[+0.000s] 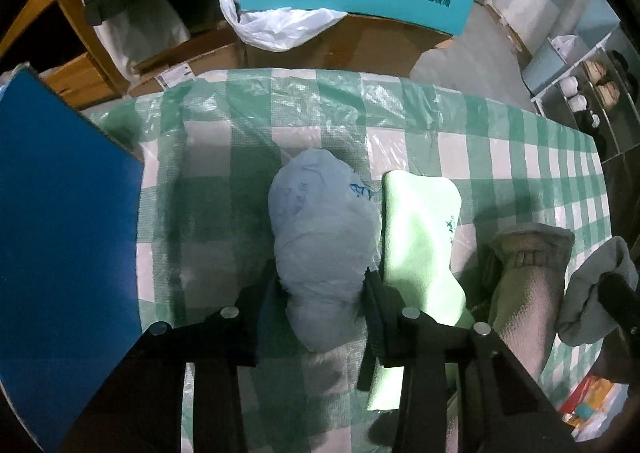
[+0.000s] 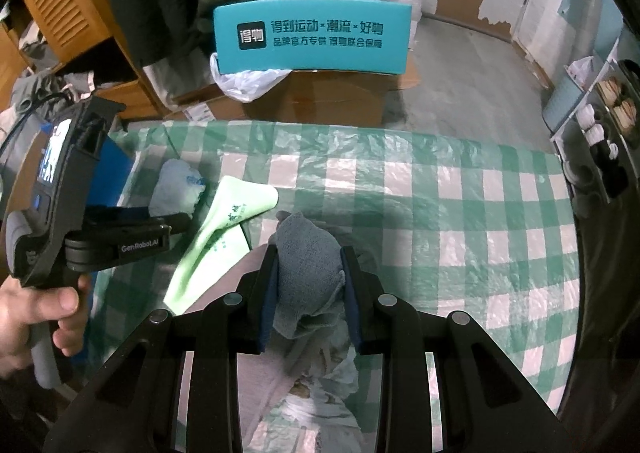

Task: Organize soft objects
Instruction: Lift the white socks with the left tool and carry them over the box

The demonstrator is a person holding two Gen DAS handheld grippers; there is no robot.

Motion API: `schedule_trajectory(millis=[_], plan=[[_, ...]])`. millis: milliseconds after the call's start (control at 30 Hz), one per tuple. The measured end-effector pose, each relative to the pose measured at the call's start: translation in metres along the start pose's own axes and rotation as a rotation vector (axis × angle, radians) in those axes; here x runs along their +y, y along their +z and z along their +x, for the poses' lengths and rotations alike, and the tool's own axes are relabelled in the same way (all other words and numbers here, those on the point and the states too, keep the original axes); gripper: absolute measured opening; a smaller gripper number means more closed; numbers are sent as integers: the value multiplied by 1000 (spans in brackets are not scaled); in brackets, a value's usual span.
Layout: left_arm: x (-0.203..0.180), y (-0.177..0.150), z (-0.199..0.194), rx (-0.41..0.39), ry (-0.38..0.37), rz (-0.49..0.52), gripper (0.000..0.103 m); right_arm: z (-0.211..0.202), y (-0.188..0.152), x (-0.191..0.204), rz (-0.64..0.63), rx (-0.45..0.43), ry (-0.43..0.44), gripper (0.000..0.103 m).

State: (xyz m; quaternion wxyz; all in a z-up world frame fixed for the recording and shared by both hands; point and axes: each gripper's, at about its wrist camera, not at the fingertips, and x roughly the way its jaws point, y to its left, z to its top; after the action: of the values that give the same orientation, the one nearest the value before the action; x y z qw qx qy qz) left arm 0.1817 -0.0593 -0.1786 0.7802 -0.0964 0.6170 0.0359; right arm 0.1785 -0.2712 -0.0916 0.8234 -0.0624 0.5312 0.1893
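Left gripper (image 1: 324, 285) jaws pinching pale blue cloth bundle (image 1: 320, 237) on checkered desk (image 1: 480, 157); right gripper (image 2: 308, 281) jaws pinching grey sock (image 2: 306, 253); green cloth (image 1: 416, 229) just beside bundle.

Blue board (image 1: 60, 253) cut off at left edge; green cloth (image 1: 420, 237) lower end behind tool.

Glossy, crinkled plastic sheet (image 1: 400, 109) over checked cloth. Soft pale-blue bundle (image 1: 320, 237), thin and creased. Smooth matt green cloth (image 1: 420, 237). Coarse grey knit rag (image 2: 308, 253). Matt black plastic fingers (image 2: 360, 293). Slatted wood cabinet (image 2: 60, 13).
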Motion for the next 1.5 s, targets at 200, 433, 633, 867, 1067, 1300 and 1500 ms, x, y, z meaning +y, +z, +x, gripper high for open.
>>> schedule_trajectory(millis=[200, 433, 633, 867, 1067, 1300, 1500], plan=[[-6, -5, -17, -36, -14, 47, 37, -2, 2, 8, -19, -4, -4, 28], [-9, -10, -41, -79, -7, 99, 36, -13, 2, 14, -28, -23, -13, 28], [-10, -20, -63, -132, 23, 146, 36, -24, 2, 18, -32, -41, -17, 28], [-8, -36, -95, -181, 34, 183, 36, -38, 2, 29, -45, -63, -6, 28], [-3, -49, -125, -224, 27, 201, 36, -54, 3, 49, -75, -89, 14, 28], [11, -62, -153, -276, 27, 206, 36, -70, 0, 75, -107, -106, 50, 28], [26, -73, -170, -310, 31, 202, 36, -82, 2, 101, -144, -123, 89, 28]])
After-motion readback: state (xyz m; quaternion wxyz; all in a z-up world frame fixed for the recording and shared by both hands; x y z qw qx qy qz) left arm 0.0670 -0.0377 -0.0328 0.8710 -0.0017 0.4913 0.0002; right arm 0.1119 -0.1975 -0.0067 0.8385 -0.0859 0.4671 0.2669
